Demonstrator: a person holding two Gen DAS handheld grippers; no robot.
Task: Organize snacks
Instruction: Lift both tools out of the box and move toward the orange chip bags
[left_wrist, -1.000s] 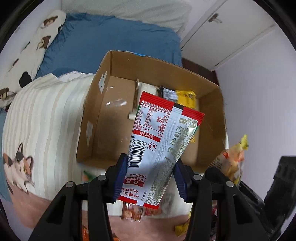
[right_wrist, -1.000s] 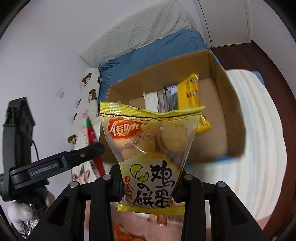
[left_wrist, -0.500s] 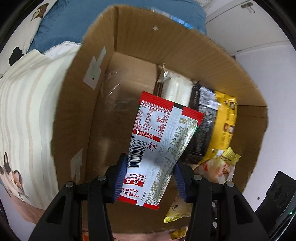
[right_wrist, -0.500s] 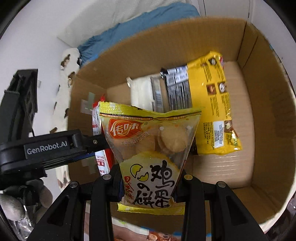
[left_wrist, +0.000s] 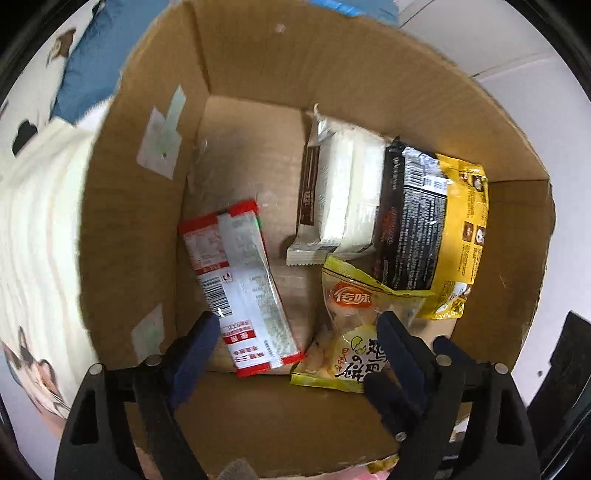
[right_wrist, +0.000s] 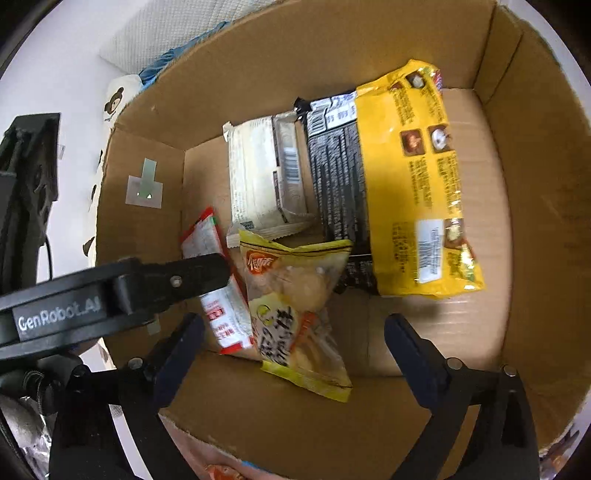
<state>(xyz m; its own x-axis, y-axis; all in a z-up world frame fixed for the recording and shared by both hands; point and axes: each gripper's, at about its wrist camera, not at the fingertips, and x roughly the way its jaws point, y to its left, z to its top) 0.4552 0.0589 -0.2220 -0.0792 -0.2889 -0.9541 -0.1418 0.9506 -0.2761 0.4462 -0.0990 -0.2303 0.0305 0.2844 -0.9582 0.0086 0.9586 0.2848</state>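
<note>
1. Red-and-white packet (left_wrist: 240, 291): flat, glossy foil with a barcode, lying on the floor of the cardboard box (left_wrist: 258, 66) at its near left.
2. Yellow biscuit bag (right_wrist: 291, 306): crinkled, partly clear film, puffy, just right of the packet.
3. Left gripper (left_wrist: 299, 343): jaws have just been opening, now wide; the packet lies below between the fingers, untouched.
4. Right gripper (right_wrist: 295, 343): jaws likewise just opened wide; the bag lies loose between them.
5. Farther back: cream wafer pack (left_wrist: 340, 195) and black-and-yellow noodle bag (right_wrist: 399, 192), side by side.
</note>
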